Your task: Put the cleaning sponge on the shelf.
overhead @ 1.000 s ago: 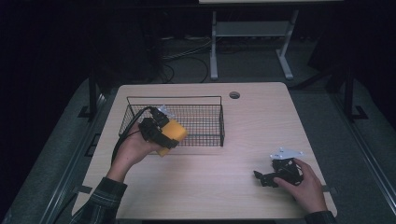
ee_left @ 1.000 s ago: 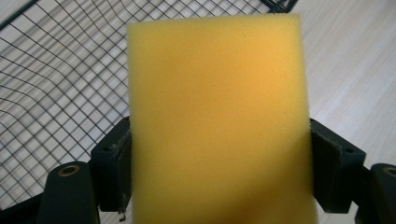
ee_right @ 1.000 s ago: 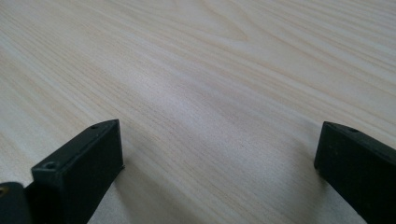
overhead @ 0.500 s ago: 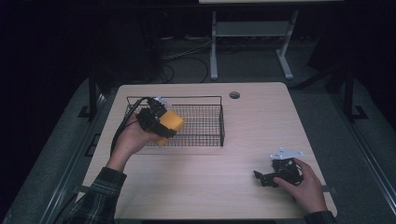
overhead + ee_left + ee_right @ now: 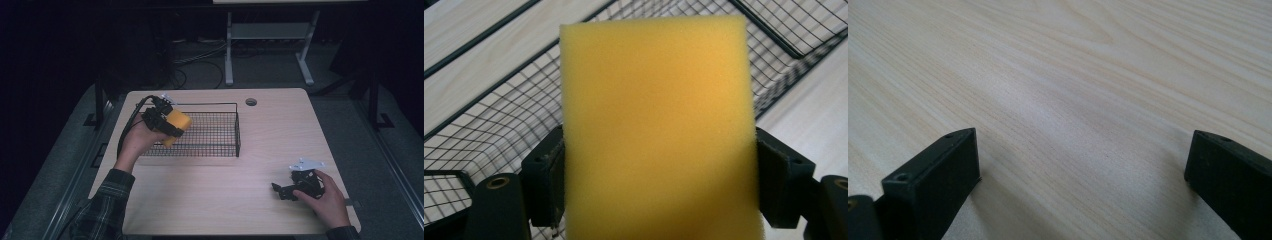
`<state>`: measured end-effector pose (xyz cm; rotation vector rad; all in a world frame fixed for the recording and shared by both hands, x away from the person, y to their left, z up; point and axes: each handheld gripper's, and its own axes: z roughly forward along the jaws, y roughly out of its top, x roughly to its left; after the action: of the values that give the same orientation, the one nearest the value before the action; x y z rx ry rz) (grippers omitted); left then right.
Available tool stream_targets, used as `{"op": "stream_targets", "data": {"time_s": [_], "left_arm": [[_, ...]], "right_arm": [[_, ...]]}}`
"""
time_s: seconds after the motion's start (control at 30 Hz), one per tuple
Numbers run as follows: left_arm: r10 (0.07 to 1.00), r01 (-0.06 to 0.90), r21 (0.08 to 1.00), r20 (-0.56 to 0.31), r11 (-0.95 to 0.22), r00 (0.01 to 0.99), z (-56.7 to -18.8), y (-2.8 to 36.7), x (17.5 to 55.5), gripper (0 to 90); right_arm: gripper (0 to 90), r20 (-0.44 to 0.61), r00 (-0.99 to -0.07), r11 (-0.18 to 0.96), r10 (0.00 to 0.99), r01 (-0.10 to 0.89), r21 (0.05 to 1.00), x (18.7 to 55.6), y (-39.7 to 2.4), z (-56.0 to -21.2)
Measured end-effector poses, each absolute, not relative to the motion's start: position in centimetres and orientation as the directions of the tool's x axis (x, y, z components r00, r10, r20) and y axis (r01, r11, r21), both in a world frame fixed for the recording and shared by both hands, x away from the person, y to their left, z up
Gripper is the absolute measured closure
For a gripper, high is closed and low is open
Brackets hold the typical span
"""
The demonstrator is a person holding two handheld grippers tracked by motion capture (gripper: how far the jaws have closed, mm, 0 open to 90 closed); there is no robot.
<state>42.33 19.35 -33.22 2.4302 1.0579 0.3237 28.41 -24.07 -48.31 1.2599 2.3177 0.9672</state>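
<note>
A yellow sponge sits clamped in my left gripper, held above the left end of the black wire basket. In the left gripper view the sponge is seen close up, both black pads pressing its sides, with the basket's mesh beneath. My right gripper rests low over the table's front right part in a hand. Its jaws stand wide apart in the right gripper view, with bare wood between them.
The light wooden table has a round cable hole at the back. A cable trails from the left gripper over the table's left side. A white stand is on the dark floor beyond.
My left hand has carried the sponge away from me and a little leftward, from the basket's front wall to above its left end. The right gripper has stayed put.
</note>
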Motion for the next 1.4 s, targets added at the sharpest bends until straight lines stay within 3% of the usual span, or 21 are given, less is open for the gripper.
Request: {"op": "stream_targets", "data": {"time_s": [1.4], "left_arm": [[0.862,0.746,0.476,0.052,-0.466,0.505,-35.8,24.1,46.7,22.7]], "right_arm": [[0.3,0.030,-0.554,0.379,0.832,0.606,0.699,28.4,-24.1,-48.3]]}}
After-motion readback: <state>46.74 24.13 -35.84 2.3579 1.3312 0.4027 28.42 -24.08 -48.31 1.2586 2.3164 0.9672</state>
